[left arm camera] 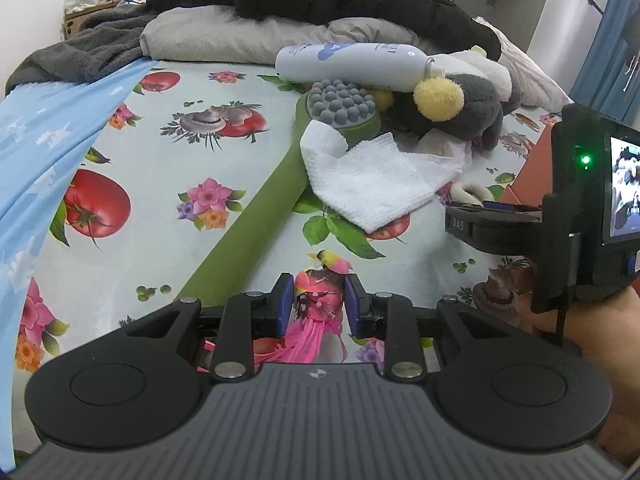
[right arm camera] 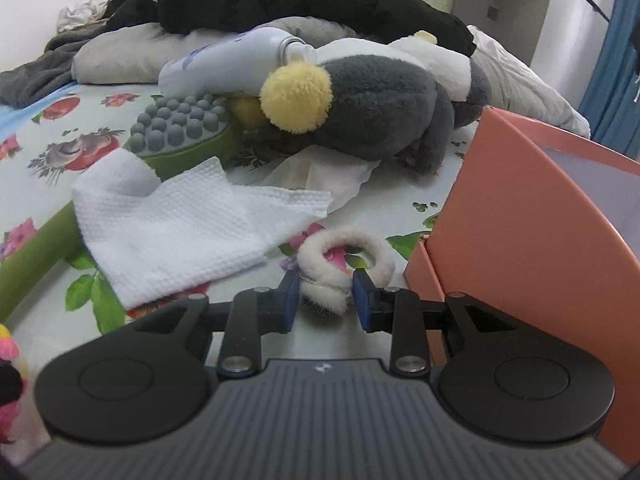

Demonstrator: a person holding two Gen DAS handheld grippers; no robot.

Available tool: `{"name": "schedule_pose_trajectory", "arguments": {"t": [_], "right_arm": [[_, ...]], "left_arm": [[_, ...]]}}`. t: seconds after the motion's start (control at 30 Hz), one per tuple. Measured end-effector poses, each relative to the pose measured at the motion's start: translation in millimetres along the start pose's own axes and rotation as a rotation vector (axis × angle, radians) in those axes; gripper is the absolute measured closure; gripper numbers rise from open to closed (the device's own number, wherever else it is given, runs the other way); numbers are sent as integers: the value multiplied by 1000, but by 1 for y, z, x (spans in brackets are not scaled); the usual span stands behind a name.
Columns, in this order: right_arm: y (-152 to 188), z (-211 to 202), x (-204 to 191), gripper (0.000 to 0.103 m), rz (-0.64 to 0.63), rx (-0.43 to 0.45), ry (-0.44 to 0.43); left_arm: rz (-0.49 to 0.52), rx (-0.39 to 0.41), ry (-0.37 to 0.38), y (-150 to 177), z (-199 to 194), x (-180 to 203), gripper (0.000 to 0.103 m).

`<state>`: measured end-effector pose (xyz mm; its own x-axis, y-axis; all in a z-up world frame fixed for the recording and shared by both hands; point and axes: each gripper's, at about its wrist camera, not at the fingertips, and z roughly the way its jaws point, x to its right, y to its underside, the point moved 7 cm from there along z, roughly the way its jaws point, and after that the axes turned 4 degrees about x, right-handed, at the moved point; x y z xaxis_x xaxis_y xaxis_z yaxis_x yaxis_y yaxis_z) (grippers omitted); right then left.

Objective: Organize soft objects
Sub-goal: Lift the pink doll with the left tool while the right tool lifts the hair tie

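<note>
On the bed (right arm camera: 224, 312) the cloth (right arm camera: 180, 236) lies left of the scrunchie (right arm camera: 352, 256), the box (right arm camera: 532, 232) to its right; behind them the plush toy (right arm camera: 380, 116) — a bottle (right arm camera: 224, 68) and massage brush (right arm camera: 180, 128) to its left, pillows (right arm camera: 120, 56) farther back.

Waffle-textured white cloth (right arm camera: 172, 232) – fluffy scrunchie (right arm camera: 344, 260), glossy bottle (left arm camera: 348, 64)

"DAS" in pale letters on black arm of right tongs (left arm camera: 480, 226), just right of white cloth (left arm camera: 372, 184). Print on white bottle (left arm camera: 348, 60) behind cloth unreadable.
</note>
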<state>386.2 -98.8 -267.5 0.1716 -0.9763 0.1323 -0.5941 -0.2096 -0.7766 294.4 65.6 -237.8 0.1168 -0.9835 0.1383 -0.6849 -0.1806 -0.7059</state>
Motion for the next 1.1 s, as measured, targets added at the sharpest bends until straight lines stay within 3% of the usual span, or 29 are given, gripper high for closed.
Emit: {"name": "schedule_pose_trajectory", "arguments": {"t": [0.17,0.43,0.57,0.97,1.1], "right_arm": [[1,-4,0,79,-23,-9,-8],[11,-38,2,80,-17,-9,-45],[26,-62,2,80,-6,-21,-74],[87,-161,7,80,-136,-49,-159],[109,-184,16,79,-149,-83,-176]], "left_arm": [[-12,2,15,1,-3,2,71],[-23,15,27,6,-24,6,71],[-43,8,15,15,-36,4,71],[-126,-22,45,59,-83,20,71],[-107,-51,72,77,-93,29,71]]}}
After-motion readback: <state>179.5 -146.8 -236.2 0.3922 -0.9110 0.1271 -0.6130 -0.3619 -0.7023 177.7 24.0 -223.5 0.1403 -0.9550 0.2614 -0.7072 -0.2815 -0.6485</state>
